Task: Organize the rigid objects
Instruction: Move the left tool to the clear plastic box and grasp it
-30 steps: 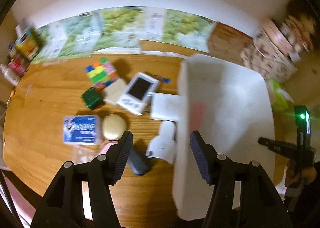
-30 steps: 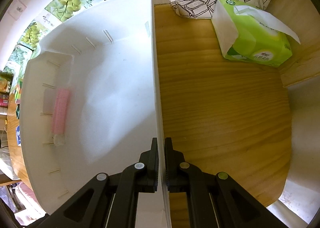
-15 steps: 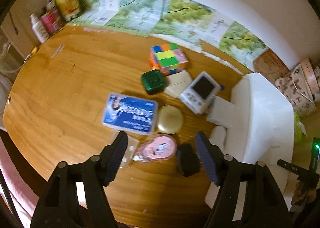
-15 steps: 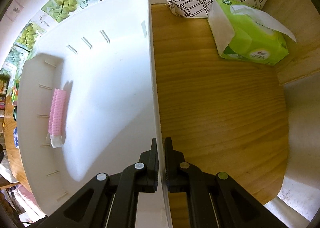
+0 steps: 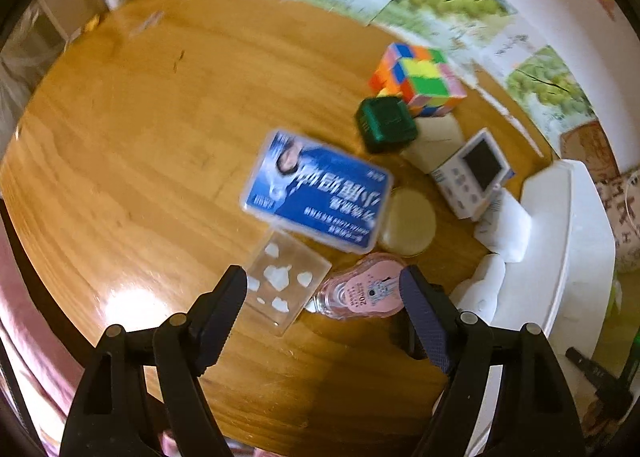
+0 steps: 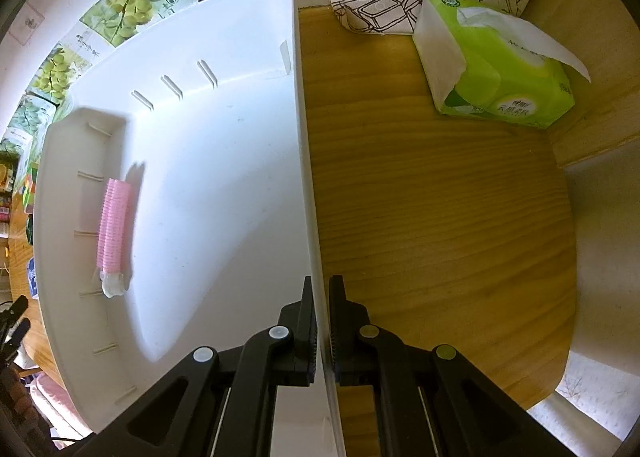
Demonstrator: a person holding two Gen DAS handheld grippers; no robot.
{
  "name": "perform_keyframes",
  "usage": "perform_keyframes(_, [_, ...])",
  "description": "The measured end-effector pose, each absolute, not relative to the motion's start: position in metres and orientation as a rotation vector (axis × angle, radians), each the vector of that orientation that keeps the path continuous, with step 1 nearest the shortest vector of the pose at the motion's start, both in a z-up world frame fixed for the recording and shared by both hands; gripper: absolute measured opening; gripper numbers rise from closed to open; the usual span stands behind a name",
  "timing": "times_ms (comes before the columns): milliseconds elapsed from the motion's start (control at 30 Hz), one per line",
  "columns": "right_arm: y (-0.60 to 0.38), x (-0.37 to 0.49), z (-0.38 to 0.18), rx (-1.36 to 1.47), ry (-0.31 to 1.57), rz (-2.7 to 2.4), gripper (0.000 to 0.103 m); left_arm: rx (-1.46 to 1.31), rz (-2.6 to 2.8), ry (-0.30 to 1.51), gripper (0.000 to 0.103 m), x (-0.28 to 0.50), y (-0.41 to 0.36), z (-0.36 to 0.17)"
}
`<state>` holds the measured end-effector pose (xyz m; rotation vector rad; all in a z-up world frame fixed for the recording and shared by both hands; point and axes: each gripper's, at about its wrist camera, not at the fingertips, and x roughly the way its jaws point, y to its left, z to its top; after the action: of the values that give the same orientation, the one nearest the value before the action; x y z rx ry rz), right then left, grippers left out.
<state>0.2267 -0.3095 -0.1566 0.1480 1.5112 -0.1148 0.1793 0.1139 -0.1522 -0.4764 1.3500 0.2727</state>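
Left wrist view
- Left gripper (image 5: 322, 293): my jaws are opening, nothing pressed between them; they point steeply down at the counter (image 5: 132, 137).
- Between the tips: the pink tape roller (image 5: 362, 291) lies flat just inside my right-hand jaw; the clear card (image 5: 286, 283) lies beside my left-hand jaw.
- Behind: blue box (image 5: 318, 189), round tin (image 5: 408, 223), green cube (image 5: 386, 123), puzzle cube (image 5: 418, 81), white gadget (image 5: 474, 171), all close together.
- Bin (image 5: 568, 241): at the right, near the pile.
- Doing it well: I judge the roller is my pick. I should centre on it, keep clear of the card, and close across its narrow width only once both tips are low beside it.

Right wrist view
- Right gripper (image 6: 322, 321): my jaws are clamped on the bin wall (image 6: 306, 193), one inside, one outside.
- In the bin: a pink hair roller (image 6: 113, 227) against the far wall; the floor is otherwise bare.
- Nearby: tissue pack (image 6: 492, 73), well apart from the bin.
- Doing it well: hold the wall steady so the bin does not slide.
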Motion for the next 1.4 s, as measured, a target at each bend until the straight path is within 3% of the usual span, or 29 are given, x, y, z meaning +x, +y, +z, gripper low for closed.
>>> perform_keyframes(733, [-0.311,0.225,-0.161,0.151,1.518,-0.119,0.006,-0.542,0.349,1.482,0.079,0.164,0.135,-0.194])
perform_keyframes(867, [-0.311,0.225,-0.162,0.149,1.518,-0.12,0.006,-0.565,0.335,1.467,0.074,0.163,0.14,-0.194])
perform_keyframes(1400, [-0.31,0.224,-0.162,0.149,1.518,-0.121,0.007,-0.581,0.327,1.454,0.067,0.167,0.147,-0.195])
